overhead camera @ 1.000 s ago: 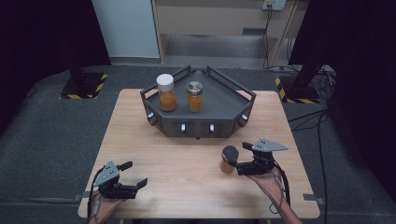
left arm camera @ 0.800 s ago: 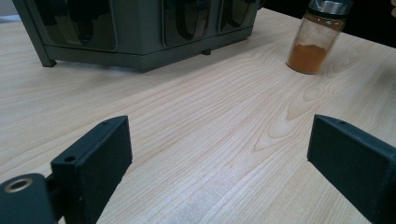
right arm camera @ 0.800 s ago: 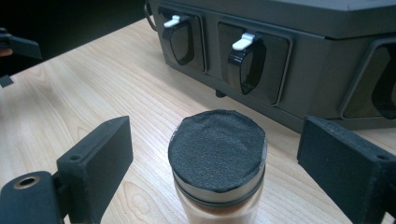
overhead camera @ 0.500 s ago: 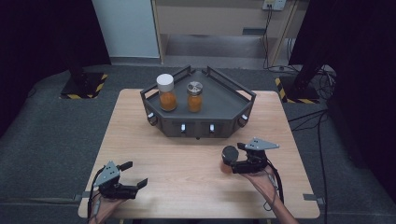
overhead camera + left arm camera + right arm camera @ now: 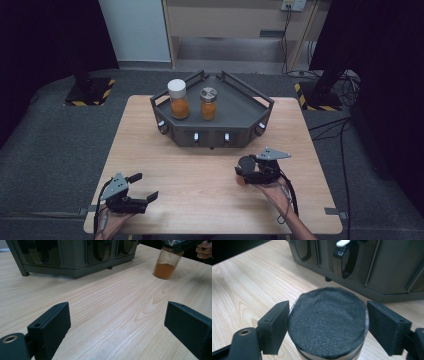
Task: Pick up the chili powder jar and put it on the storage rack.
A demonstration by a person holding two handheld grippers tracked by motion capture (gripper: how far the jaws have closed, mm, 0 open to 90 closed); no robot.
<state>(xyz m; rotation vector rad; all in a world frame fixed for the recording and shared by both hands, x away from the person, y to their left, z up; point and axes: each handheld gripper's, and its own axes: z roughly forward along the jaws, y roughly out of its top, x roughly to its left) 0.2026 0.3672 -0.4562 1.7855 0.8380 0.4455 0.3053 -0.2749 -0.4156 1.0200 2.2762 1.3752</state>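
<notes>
A glass jar of orange powder (image 5: 241, 179) with a black felt-topped lid (image 5: 327, 322) stands on the wooden table in front of the dark tray; the left gripper view has it far off (image 5: 167, 263). My right gripper (image 5: 245, 169) has just been closing its jaws, with the lid between them. In the right gripper view both pads (image 5: 275, 325) sit against the lid's sides. My left gripper (image 5: 144, 186) rests near the table's front left corner. Its jaws stand wide apart (image 5: 117, 322) over bare wood.
A dark grey angular tray (image 5: 260, 100) stands at the back middle of the table. In it are a white-lidded jar (image 5: 178, 99) and a metal-lidded jar (image 5: 208, 103), both with orange powder. The tray's front wall (image 5: 387, 270) rises just beyond the gripped jar.
My right gripper has slid a little left onto the jar and its jaws have closed in on the lid. The left gripper has stayed where it was.
</notes>
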